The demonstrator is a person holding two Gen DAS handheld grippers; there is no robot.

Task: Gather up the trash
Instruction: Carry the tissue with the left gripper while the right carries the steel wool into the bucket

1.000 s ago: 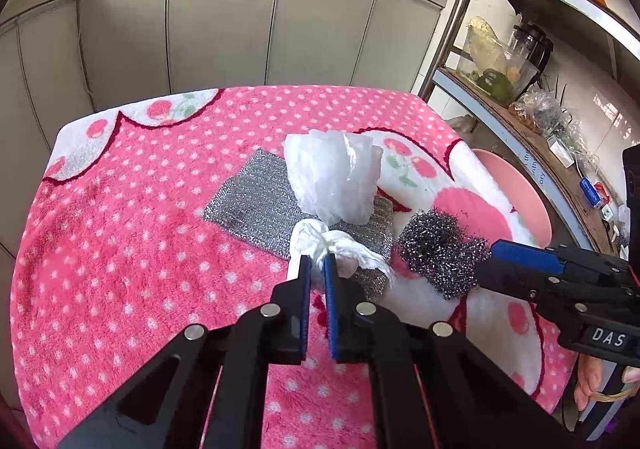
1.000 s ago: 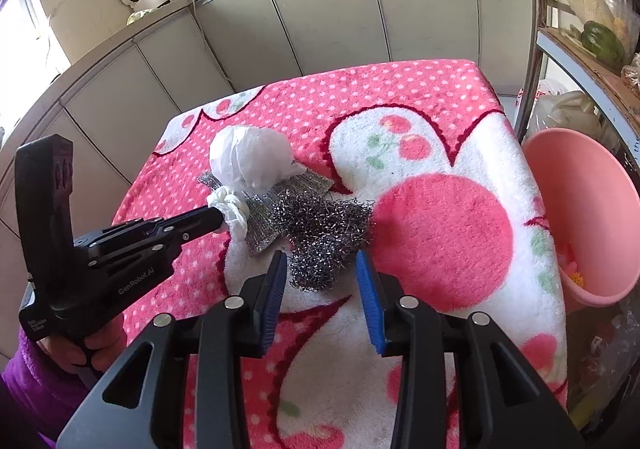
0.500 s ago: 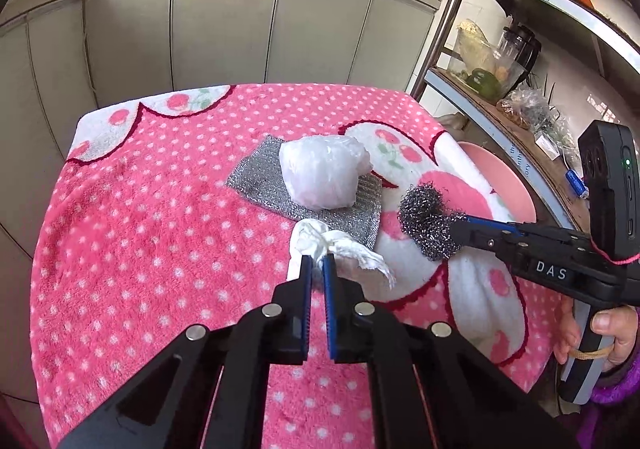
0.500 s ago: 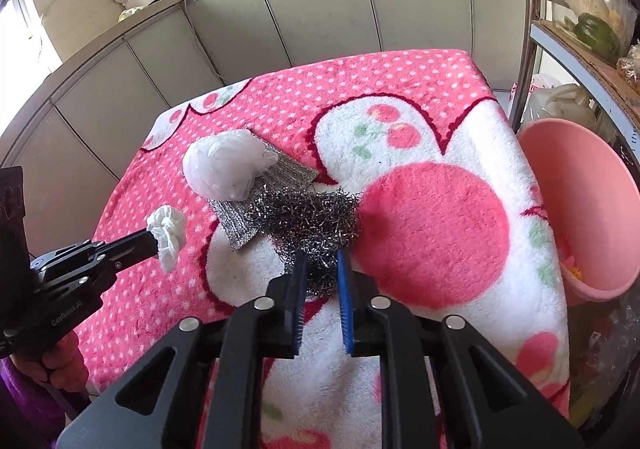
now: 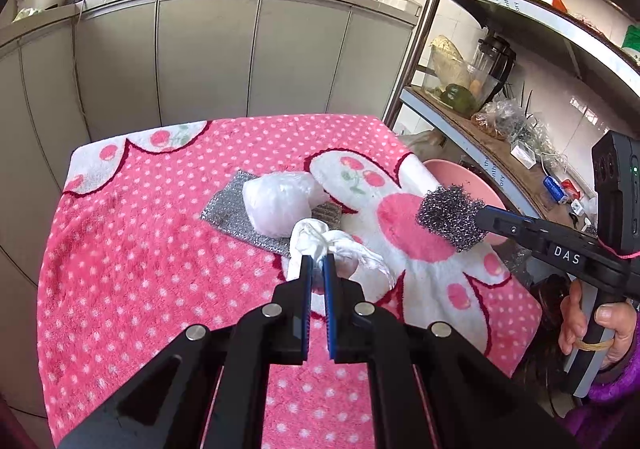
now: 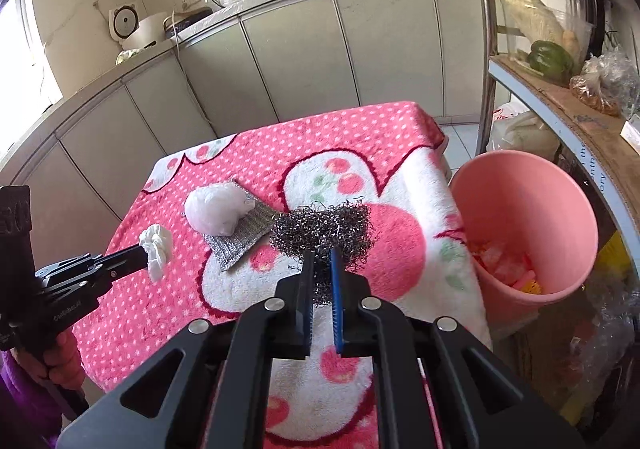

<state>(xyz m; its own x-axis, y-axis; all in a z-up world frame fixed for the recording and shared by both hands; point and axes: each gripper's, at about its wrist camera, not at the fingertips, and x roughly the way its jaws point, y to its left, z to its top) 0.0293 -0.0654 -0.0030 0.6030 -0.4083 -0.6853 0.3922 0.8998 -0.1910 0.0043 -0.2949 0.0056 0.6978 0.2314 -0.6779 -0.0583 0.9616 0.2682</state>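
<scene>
The surface (image 6: pixel 372 137), draped in a pink dotted blanket, stands just beside the pink bin (image 6: pixel 528 209), which sits low off its right edge with scraps already inside, so trash likely has only a short carry and drop. A silver cloth (image 6: pixel 240 241) lies flat mid-surface with a white bag (image 6: pixel 216 209) resting on its far corner; both await collection. The scourer (image 6: pixel 324 225) is raised off the blanket, pinched at its near end by the right tongs (image 6: pixel 322 269), which have just been closing on it, bin to their right. The left tongs (image 5: pixel 316 273) are pressed together on a white wad (image 5: pixel 320 245), held clear of the blanket in front of the bag.
</scene>
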